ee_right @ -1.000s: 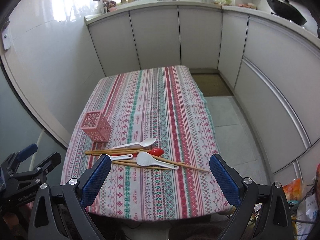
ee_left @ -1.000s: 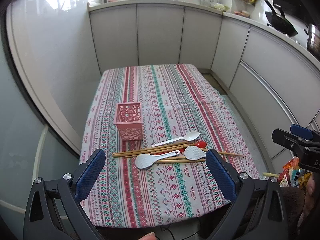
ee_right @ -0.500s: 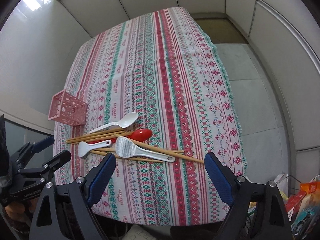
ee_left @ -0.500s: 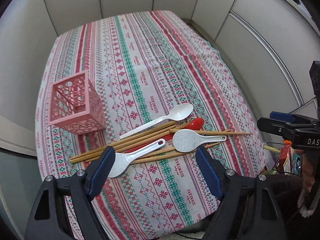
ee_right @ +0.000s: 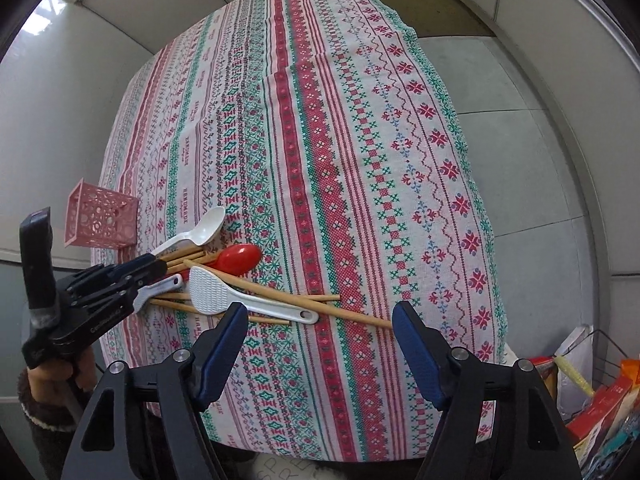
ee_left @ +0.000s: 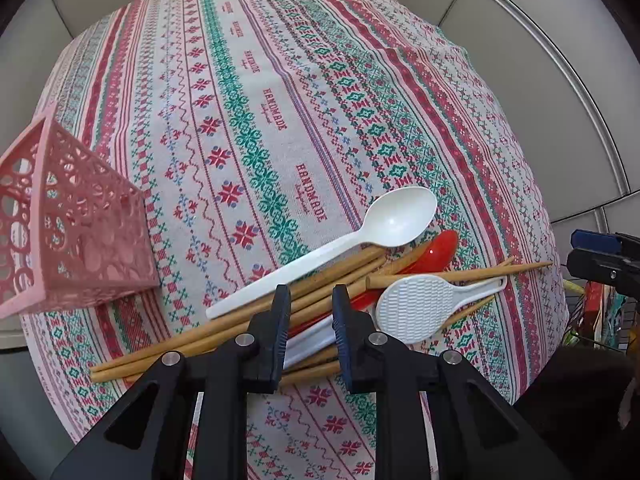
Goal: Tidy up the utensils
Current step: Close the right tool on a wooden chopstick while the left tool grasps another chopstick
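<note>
- The left gripper (ee_left: 308, 300) is right down over the utensil pile, pointing steeply at it. Its jaws have just been closing and are now narrow, with the handle of a small white rice paddle (ee_right: 158, 290) and a few chopsticks (ee_left: 224, 330) in the gap. Can't tell whether the pads are really pinching any of them.
- The right gripper (ee_right: 320, 316) hangs over the near right end of the pile. Its jaws have just been closing a bit too but are wide apart, nothing between them except patterned cloth and the tip of one long chopstick just past them.
- The pile sits at the near left of the tabletop (ee_right: 360, 160): wooden chopsticks fanned out across each other, a white spoon (ee_left: 360, 236) lying on their far side, a red spoon (ee_right: 240, 258) tucked half under the sticks, and a bigger white rice paddle (ee_right: 216, 290) lying on top with its handle running to the right.
- A pink openwork holder (ee_left: 60, 220) stands upright just left of the pile, near the tabletop's left edge. Nothing visibly in it.
- A hand (ee_right: 80, 364) in a fuzzy brown sleeve grips the left tool's handle.
</note>
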Demonstrator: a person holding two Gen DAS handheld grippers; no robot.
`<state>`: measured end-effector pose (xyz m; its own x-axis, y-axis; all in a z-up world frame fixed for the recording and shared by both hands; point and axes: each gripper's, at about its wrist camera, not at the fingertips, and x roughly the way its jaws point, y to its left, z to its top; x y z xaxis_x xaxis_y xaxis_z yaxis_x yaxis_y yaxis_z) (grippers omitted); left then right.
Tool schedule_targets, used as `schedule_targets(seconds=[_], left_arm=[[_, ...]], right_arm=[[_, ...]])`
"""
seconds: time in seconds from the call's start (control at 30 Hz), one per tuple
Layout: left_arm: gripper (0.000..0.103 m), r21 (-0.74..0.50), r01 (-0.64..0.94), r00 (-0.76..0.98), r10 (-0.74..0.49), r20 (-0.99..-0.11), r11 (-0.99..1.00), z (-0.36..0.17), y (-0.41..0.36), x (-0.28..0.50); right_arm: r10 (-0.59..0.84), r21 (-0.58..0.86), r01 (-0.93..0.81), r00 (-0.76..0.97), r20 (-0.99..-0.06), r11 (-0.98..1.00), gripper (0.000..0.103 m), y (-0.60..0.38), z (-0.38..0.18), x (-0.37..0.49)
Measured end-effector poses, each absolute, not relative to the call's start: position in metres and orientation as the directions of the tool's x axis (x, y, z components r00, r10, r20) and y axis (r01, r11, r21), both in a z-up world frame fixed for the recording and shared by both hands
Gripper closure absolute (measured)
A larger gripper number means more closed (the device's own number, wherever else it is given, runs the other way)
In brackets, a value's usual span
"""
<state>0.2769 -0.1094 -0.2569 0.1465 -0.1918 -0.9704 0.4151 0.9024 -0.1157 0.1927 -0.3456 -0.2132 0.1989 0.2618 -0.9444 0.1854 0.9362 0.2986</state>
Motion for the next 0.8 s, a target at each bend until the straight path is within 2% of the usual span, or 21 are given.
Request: schedule_targets(seconds=[0.2,0.47,0.67,0.8], left_arm=[[0.085,-0.094,0.470,0.160,-0.190,-0.969,0.877,-0.262,-0.125,0.286],[0.085,-0.099,0.541,0.117,-0.191,-0.975,0.835,-0.271,-0.140,0.292],[0.085,-0.071,0.582,0.088,-0.149,-0.985,0.810,-0.272,-0.138,0.290],[0.081,-0.055,0.597,0.096,-0.140,-0.986,0.800,-0.270,-0.128,0.284]], right_arm=[[0.234,0.265,0.173,0.181,-0.955,0.949,0.027,-0.343,-0.220,0.194],[0.192,0.215,0.148,0.155,-0.969,0.965,0.027,-0.345,-0.228,0.192],[0.112,0.118,0.048,0.106,-0.988,0.992,0.027,-0.328,-0.243,0.196],[0.089,0.083,-0.063,0.093,-0.992,0.995,0.027,-0.304,-0.253,0.204]])
